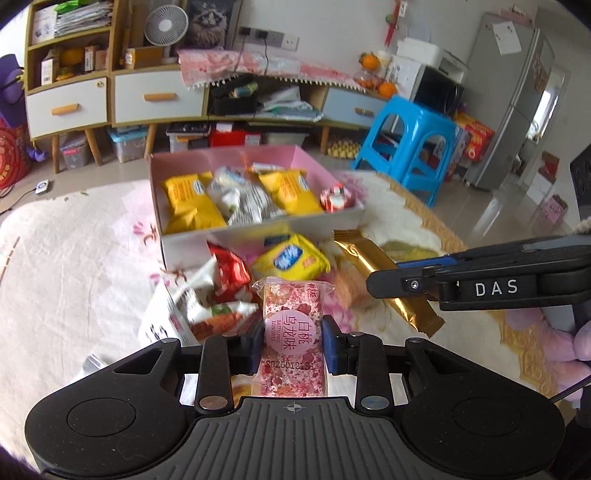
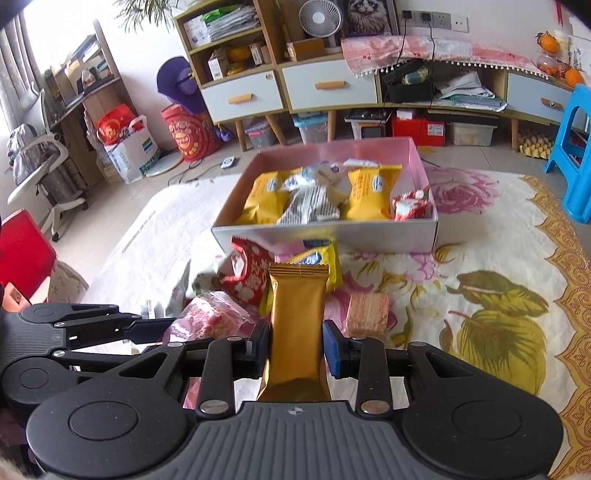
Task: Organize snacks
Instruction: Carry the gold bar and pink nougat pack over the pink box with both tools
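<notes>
Currently both grippers clamped: left gripper [image 1: 291, 345] on pink snack [image 1: 291, 332], right gripper [image 2: 295, 347] on gold bar [image 2: 297, 325].
Slip risk: glossy wrappers, pinched near one end; box [image 2: 332, 232] at 12 o'clock is crowded, so releases may spill over.

A blue stool [image 1: 408, 140] is standing beside a fridge [image 1: 517, 96]. A fan [image 2: 320, 18] is sitting on the cabinet [image 2: 328, 86], oranges [image 2: 554, 55] lying farther along it. A red chair [image 2: 22, 251] is standing left.

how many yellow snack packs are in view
3: two yellow packs in the pink box, left and right; one on the cloth before it. Others may be hidden.
</notes>
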Tool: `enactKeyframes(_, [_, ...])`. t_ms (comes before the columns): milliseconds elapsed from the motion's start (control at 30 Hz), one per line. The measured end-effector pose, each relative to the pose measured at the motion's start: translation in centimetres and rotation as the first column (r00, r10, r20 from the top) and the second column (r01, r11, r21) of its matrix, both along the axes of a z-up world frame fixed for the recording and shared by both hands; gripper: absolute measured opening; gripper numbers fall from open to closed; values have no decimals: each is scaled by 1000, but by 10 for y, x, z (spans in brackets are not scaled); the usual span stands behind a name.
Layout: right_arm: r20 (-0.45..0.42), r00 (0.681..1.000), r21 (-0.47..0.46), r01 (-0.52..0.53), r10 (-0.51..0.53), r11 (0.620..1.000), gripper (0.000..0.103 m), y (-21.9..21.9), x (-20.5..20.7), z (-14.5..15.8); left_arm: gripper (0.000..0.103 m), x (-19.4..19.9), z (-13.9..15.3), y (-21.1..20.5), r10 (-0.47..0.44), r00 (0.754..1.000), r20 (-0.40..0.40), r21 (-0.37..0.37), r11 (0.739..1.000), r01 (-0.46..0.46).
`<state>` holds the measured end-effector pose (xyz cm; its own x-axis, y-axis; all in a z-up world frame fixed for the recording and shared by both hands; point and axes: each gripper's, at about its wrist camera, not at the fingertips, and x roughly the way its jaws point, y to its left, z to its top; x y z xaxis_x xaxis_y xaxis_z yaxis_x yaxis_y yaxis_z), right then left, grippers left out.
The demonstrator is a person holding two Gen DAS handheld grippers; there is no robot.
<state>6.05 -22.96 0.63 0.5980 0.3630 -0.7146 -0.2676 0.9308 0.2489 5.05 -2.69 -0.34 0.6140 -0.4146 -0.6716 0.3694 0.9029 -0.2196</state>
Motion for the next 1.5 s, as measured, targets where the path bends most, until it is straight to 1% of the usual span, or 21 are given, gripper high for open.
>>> enactKeyframes(333, [32,997,66,74,-76,995,23,-11,26,16,29,31,14,14,128,991,36,-43,991,-126])
enactKeyframes(500, [42,994,89,94,-98,992,23,-7,44,17,29,49,13,17,188,981,43,-56,981,-185])
enactKeyframes(633, [52,993,114,103,-109,988,23,-5,59,15,29,68,9,19,227,974,24,-72,972,-225])
enactKeyframes(733, [59,992,118,106,-114,987,23,-1,73,10,29,82,7,17,239,971,18,-67,969,-237])
enactKeyframes(933, [35,993,132,110,-115,985,23,2,100,-1,29,115,0,12,248,969,-6,-63,967,-248])
enactKeyframes(1100, [47,992,137,108,-116,985,23,4,119,-7,29,140,-12,4,231,973,-23,-25,973,-231])
enactKeyframes(1267, [45,991,136,120,-127,983,23,0,134,-14,29,158,-25,2,237,970,-51,2,971,-238])
enactKeyframes(1500, [27,988,155,143,-149,977,23,-11,146,-22,29,174,-30,1,233,972,-38,63,971,-231])
